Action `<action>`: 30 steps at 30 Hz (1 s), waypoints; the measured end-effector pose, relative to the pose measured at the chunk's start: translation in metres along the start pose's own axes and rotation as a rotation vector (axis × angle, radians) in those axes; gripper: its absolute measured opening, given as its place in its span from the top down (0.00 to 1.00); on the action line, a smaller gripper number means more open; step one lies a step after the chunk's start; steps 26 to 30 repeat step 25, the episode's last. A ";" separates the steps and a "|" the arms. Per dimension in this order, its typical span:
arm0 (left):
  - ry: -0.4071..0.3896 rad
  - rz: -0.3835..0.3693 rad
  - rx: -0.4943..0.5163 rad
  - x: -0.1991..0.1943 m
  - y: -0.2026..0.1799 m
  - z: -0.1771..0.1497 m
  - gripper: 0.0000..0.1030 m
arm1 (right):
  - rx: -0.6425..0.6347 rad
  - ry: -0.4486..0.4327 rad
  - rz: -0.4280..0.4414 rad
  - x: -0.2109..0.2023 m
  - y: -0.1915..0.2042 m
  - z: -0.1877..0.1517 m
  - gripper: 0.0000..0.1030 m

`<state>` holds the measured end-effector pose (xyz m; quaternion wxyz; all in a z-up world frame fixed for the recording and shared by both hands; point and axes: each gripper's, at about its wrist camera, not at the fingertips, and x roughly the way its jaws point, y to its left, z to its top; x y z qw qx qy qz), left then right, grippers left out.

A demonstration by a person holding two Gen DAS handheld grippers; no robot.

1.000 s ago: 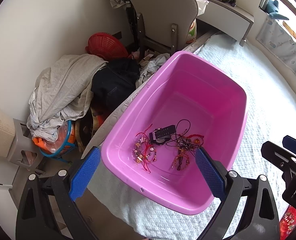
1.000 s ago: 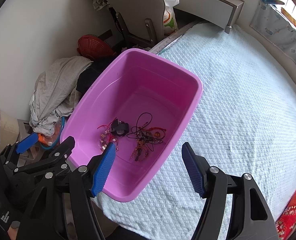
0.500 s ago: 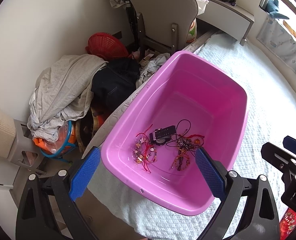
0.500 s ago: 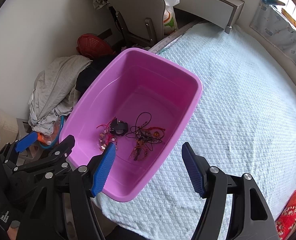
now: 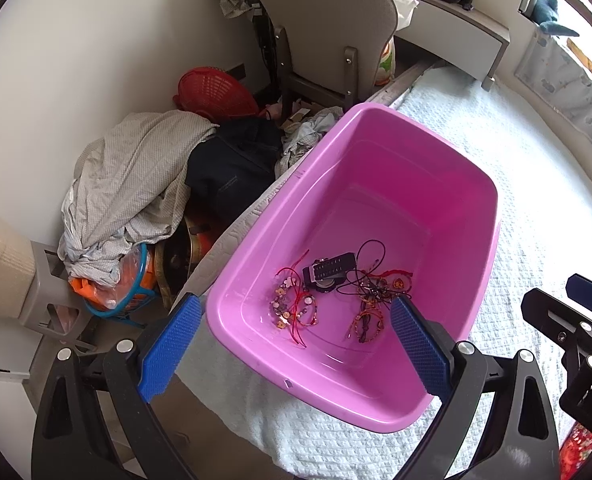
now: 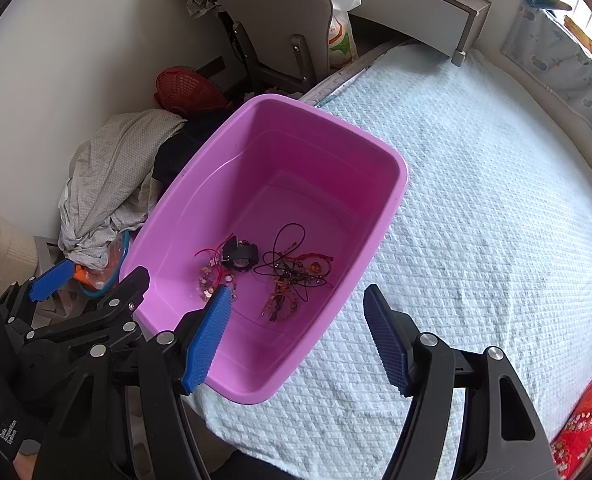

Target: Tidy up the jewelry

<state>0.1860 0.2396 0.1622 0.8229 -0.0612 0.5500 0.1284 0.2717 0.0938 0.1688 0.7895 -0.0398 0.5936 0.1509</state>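
White quilted bed (image 6: 476, 208) carries the pink tub (image 5: 484, 240) of tangled bracelets (image 5: 370, 300), nothing shifted lately, both grippers' jaws apart, empty.

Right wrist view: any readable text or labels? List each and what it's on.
"Data Acquisition System": white print on the left gripper body, bottom left.
White bag by the chair: printed label, too small to read.
Jewelry and pink tub: no text visible.
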 end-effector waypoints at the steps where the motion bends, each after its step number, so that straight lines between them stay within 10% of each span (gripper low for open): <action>1: 0.001 -0.002 0.001 0.000 0.000 0.000 0.09 | 0.000 0.000 0.000 0.000 0.000 0.000 0.36; 30: 0.013 -0.024 0.000 0.000 0.001 -0.001 0.09 | -0.005 0.009 0.007 0.004 0.005 -0.004 0.36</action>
